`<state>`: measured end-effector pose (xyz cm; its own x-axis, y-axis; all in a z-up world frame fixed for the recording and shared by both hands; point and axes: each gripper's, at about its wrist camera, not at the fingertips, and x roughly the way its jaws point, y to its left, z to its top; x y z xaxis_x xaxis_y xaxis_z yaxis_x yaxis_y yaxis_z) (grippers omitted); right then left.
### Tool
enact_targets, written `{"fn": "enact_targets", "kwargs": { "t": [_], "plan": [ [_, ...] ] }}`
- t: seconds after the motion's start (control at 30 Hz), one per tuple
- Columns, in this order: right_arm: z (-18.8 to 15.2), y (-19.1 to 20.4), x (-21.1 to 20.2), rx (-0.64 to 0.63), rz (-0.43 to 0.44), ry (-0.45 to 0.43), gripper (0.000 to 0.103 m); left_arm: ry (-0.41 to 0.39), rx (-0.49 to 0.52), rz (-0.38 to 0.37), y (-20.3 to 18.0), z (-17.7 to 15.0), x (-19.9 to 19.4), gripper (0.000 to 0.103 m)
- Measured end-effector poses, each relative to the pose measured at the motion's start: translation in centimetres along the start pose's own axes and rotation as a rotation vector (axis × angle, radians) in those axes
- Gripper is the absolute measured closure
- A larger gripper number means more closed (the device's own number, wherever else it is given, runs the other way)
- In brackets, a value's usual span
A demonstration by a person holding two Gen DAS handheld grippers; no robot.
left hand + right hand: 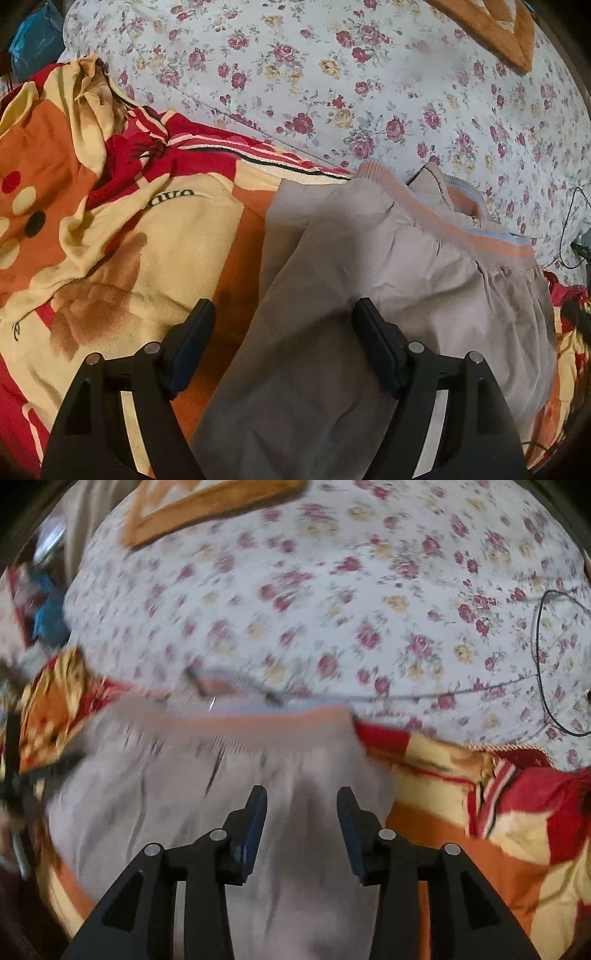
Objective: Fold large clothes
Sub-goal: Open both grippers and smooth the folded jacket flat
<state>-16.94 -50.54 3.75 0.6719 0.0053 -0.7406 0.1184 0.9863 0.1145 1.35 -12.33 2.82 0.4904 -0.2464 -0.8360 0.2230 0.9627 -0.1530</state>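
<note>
Left gripper (282,317): jaws spread wide, nothing clamped, poised over the beige garment (388,295). Right gripper (301,805): jaws parted and empty above the same cloth; that view is smeared, so contact cannot be confirmed. The garment lies spread on a red, orange and yellow blanket (110,229), its striped ribbed hem (480,236) toward the floral bedsheet (332,74).

Jacket (369,277) lies on blanket (110,221).

A floral bedsheet (369,92) spreads far across; a red-and-yellow blanket (110,221) bunches near left, a black cable (543,657) loops right.
</note>
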Motion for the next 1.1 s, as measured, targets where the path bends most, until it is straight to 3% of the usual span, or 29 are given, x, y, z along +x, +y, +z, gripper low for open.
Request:
{"fn": "enact_targets", "kwargs": {
  "t": [0.1,0.2,0.27,0.4,0.53,0.77,0.97,1.1],
  "plan": [
    [-1.6,0.8,0.7,0.007,-0.068,0.012,0.063,-0.006,0.008,0.019,-0.1,-0.1,-0.2,0.025],
    [-3.1,-1.7,2.8,0.104,-0.174,0.056,0.062,-0.015,0.028,0.049,-0.4,-0.2,-0.2,0.023],
    [-4.6,-3.6,5.3,0.175,-0.135,0.123,0.059,-0.016,0.031,0.057,-0.4,-0.2,-0.2,0.023],
    [-4.6,-4.8,3.4,0.278,-0.087,0.088,0.054,-0.023,0.046,0.075,-0.5,-0.5,-1.2,0.023],
    [-3.6,-4.0,0.0,0.237,-0.113,0.026,0.052,-0.036,0.066,0.09,-0.5,-0.8,-2.3,0.023],
    [-3.1,-0.2,-3.8,0.153,-0.019,-0.038,0.052,-0.073,0.08,0.068,-1.3,-1.4,-4.7,0.023],
    [-3.4,4.6,-3.3,0.047,0.069,-0.027,0.052,-0.094,0.083,0.055,-2.0,-2.1,-5.9,0.023],
    [-3.9,6.4,-1.7,0.022,0.082,-0.003,0.052,-0.098,0.08,0.06,-2.0,-2.7,-5.3,0.023]
  ]
}}
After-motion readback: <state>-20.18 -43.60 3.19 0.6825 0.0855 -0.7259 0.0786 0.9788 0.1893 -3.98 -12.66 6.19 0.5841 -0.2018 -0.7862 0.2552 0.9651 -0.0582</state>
